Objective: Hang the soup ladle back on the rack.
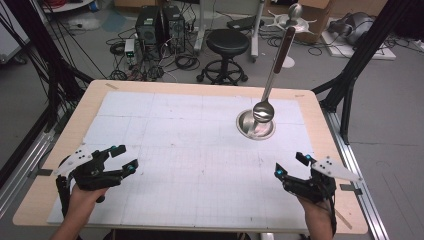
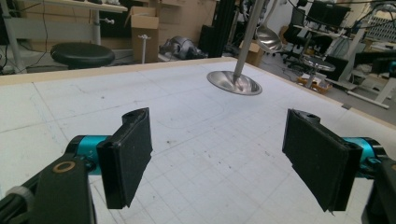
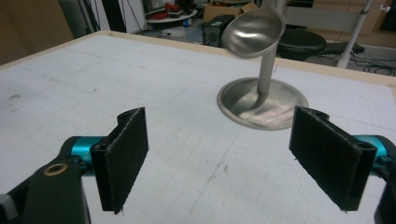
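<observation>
Silver ladle (image 1: 263, 111); white gridded mat (image 1: 190, 150); black tongs (image 1: 296, 166).

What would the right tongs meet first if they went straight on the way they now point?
Probably the round steel base of the upright metal stand, below the hanging steel ladle; before that there is bare white table mat. Depth is uncertain.

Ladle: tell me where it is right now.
In the high view the ladle hangs on its stand at the table's far right, well beyond the open right gripper.
</observation>
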